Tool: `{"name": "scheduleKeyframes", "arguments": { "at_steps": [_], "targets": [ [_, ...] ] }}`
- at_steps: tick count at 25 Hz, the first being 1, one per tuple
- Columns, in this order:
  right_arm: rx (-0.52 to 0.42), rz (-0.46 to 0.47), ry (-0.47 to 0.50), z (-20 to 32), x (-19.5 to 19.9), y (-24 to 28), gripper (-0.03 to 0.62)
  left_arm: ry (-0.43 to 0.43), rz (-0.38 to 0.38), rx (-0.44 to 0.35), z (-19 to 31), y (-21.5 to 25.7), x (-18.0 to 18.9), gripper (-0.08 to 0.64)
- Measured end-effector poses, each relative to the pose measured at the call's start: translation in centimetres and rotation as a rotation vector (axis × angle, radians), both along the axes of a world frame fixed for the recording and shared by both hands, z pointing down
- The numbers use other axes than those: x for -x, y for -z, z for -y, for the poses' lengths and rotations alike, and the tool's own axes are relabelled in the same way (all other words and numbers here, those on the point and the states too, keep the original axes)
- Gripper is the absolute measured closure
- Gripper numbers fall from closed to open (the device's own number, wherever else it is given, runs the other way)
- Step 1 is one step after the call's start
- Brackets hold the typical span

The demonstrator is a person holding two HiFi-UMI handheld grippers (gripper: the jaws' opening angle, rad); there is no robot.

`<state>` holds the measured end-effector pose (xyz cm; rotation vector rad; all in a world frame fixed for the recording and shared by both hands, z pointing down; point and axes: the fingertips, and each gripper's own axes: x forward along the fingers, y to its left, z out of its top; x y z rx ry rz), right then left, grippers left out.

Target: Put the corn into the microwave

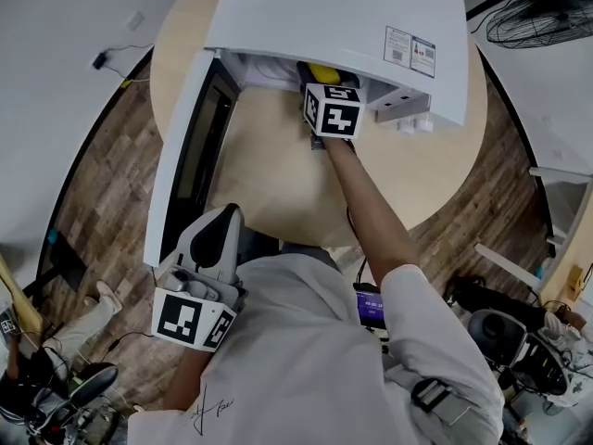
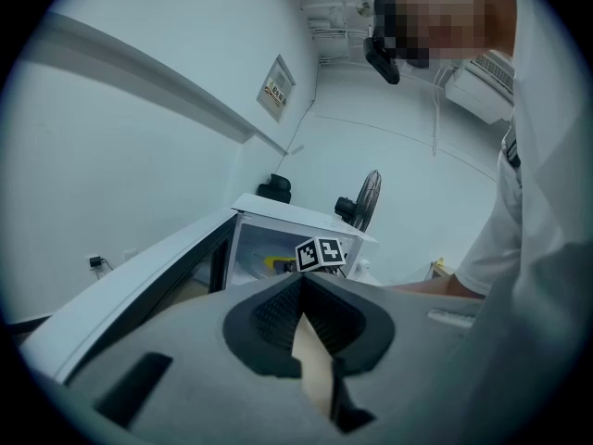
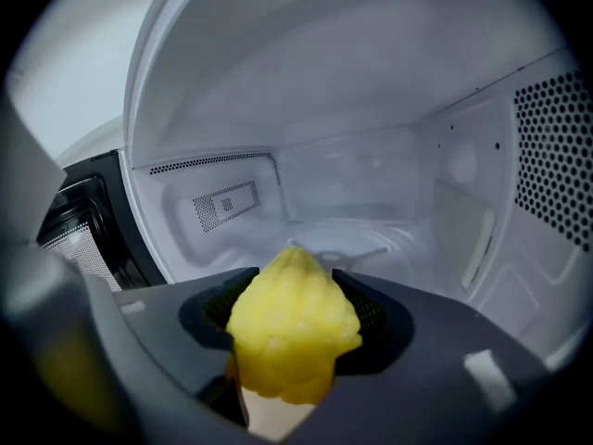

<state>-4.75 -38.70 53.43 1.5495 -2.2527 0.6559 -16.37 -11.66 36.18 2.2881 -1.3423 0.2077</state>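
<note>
Left tool point(image 2: 301, 282) closed, empty; right tool point(image 3: 295, 286) grips one corn point(image 3: 292, 332) inside one open microwave point(image 1: 343, 17).

A round table point(image 1: 278, 174) of light wood stands on a dark plank floor point(image 1: 102, 184). A white microwave point(image 1: 324, 17) sits on the table's far part. Its door point(image 1: 185, 146) is swung wide open along the left side, reaching past the near rim.
</note>
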Motion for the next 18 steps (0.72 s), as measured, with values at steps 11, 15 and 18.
{"name": "scheduleKeyframes", "arguments": {
  "at_steps": [11,15,18],
  "targets": [
    [-0.028,-0.083,0.037,1.8,1.6,-0.5,0.331,0.010,0.005,0.009,0.7,-0.2,0.8,0.571],
    [-0.030,-0.099,0.036,2.2,1.9,-0.7,0.331,0.016,0.012,0.014,0.8,-0.3,1.0,0.571],
    [-0.037,-0.122,0.032,2.4,2.0,-0.9,0.331,0.018,0.013,0.016,0.9,-0.5,1.0,0.571]
  ]
}}
